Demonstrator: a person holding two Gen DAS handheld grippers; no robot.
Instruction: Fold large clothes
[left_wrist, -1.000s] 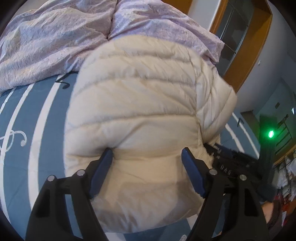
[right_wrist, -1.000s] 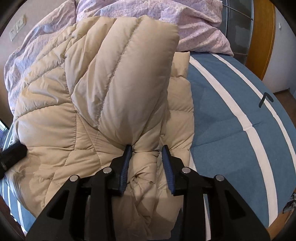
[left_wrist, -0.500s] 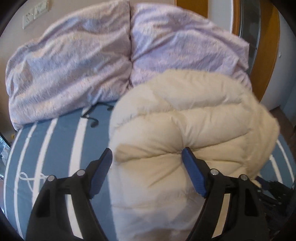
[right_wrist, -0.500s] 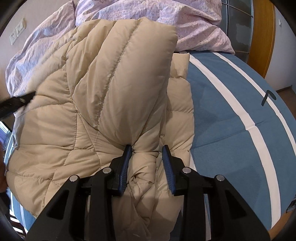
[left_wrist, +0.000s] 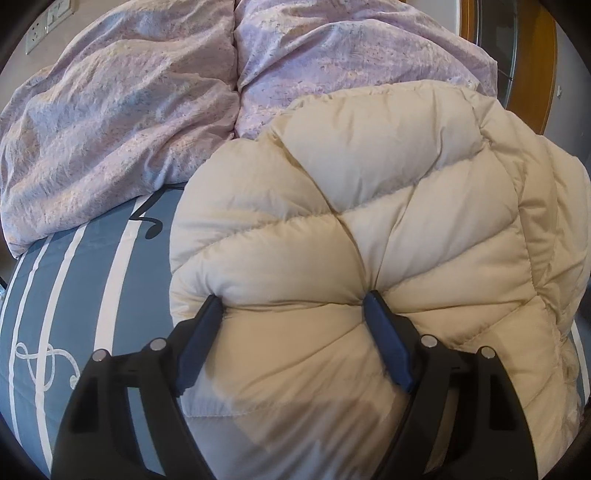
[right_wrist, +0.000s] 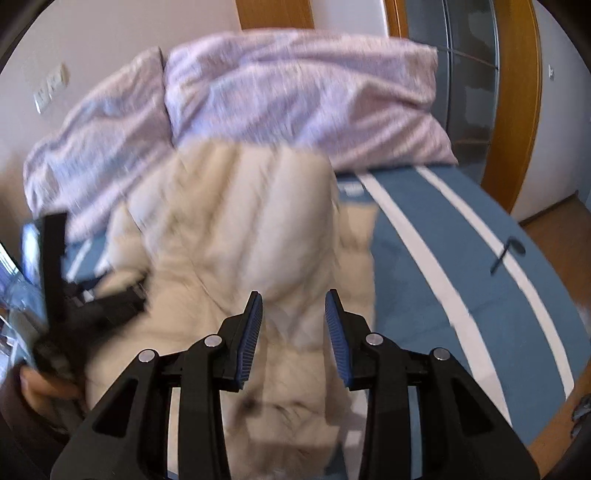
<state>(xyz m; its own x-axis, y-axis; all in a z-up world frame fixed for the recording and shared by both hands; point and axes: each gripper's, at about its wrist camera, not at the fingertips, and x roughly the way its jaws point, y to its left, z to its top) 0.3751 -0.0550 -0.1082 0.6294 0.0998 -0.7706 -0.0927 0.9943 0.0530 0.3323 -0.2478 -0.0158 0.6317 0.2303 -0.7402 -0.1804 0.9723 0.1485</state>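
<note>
— How do the tongs stand?

— The left gripper (left_wrist: 290, 306) is spread wide. Both blue-padded tips press into a cream quilted jacket (left_wrist: 369, 221), and a fat roll of padding bulges up between them. They dent the cloth rather than pinch it.

— And the other one?

— The right gripper (right_wrist: 293, 299) has its jaws parted too, though less widely. Nothing sits between the pads; the jacket shows in the gap below them. That view is smeared by motion, so I cannot tell whether the tips touch the fabric.

— Where does the jacket lie?

— Bunched in a puffy heap just in front of the two lilac pillows (left_wrist: 129, 129), its far edge touching them and overlapping the right-hand one in the left wrist view. A quilted panel is laid over the top of the heap, running towards the pillows.

— What is under it?

— A blue bedspread (left_wrist: 110, 277) with white stripes, running out from beneath the pillows. Bare cloth shows on both sides of the jacket. It carries dark curled marks near the pillows and a white looped flourish further from them.

— Anything else by the grippers?

— In the right wrist view the left tool's black body shows at the jacket's left side, with the person's hand (right_wrist: 40, 384) below it, well short of the pillows.

— And beyond the pillows?

— A pale wall with a socket plate (left_wrist: 40, 27) above their left end, and a wooden door frame (right_wrist: 517, 110) past their right end.
</note>
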